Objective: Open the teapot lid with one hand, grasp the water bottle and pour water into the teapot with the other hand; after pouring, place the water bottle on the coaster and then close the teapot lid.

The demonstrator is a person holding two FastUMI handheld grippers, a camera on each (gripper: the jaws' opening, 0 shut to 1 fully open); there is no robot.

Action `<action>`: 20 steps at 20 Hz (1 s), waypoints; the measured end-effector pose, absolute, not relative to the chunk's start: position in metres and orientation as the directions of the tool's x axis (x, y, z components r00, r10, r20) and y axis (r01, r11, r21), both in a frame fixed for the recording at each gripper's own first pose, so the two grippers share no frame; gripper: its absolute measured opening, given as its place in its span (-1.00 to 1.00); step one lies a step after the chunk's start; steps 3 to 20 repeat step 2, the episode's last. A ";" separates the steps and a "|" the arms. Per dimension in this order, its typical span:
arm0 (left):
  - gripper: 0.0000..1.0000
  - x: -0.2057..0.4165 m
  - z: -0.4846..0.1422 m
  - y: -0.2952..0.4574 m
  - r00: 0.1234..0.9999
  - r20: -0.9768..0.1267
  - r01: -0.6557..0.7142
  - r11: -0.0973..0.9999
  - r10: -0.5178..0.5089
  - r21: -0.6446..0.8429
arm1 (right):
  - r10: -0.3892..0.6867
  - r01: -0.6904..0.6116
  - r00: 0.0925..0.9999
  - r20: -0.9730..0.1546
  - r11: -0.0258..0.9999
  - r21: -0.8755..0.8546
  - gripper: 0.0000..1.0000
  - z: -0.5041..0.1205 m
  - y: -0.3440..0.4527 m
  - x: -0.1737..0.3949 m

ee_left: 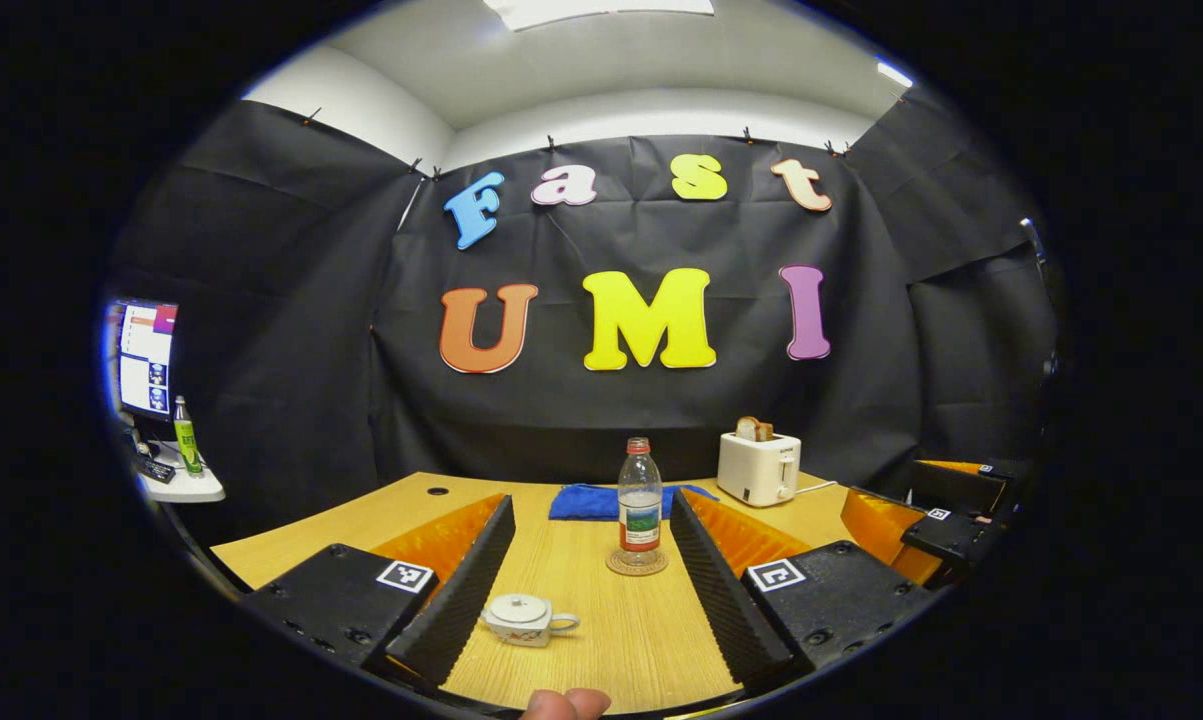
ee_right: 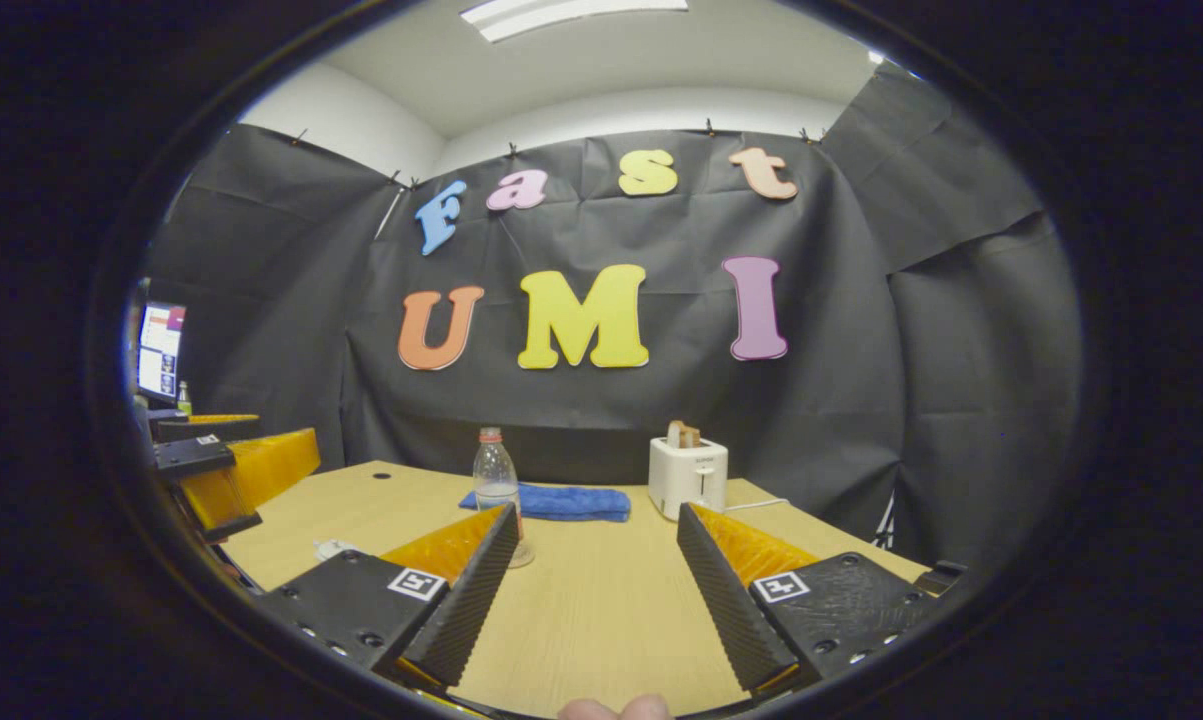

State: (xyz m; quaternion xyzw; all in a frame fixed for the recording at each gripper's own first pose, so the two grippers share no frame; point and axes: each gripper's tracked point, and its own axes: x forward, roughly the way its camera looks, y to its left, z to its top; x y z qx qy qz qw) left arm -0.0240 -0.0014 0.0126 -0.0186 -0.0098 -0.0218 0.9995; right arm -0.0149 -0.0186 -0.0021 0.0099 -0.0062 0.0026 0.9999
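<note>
In the left gripper view a small white teapot (ee_left: 526, 618) with its lid on sits on the wooden table (ee_left: 571, 585), between my left gripper's fingers and close to the left one. My left gripper (ee_left: 589, 500) is open and holds nothing. Farther ahead a clear water bottle (ee_left: 640, 505) with a red cap stands upright on a round coaster (ee_left: 637, 563). My right gripper (ee_right: 596, 512) is open and empty; its left finger hides the base of the bottle (ee_right: 495, 470). A bit of the teapot (ee_right: 333, 548) peeks out at the left.
A blue cloth (ee_left: 586, 503) lies behind the bottle. A white toaster (ee_left: 758, 466) holding bread stands at the back right. The other gripper (ee_left: 946, 520) hovers at the table's right edge. A side shelf at far left carries a monitor (ee_left: 146, 355) and a green bottle (ee_left: 187, 438).
</note>
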 end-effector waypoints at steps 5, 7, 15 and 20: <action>0.95 -0.023 0.011 -0.001 0.999 0.012 0.052 0.998 -0.051 -0.044 | -0.009 0.009 1.000 0.021 1.000 0.004 0.94 0.001 -0.020 -0.018; 0.95 -0.023 0.011 -0.001 0.999 0.012 0.052 0.998 -0.051 -0.044 | -0.009 0.009 1.000 0.021 1.000 0.004 0.94 0.001 -0.020 -0.018; 0.95 -0.023 0.011 -0.001 0.999 0.012 0.052 0.998 -0.051 -0.044 | -0.009 0.009 1.000 0.021 1.000 0.004 0.94 0.001 -0.020 -0.018; 0.95 -0.023 0.011 -0.001 0.999 0.012 0.052 0.998 -0.051 -0.044 | -0.009 0.009 1.000 0.021 1.000 0.004 0.94 0.001 -0.020 -0.018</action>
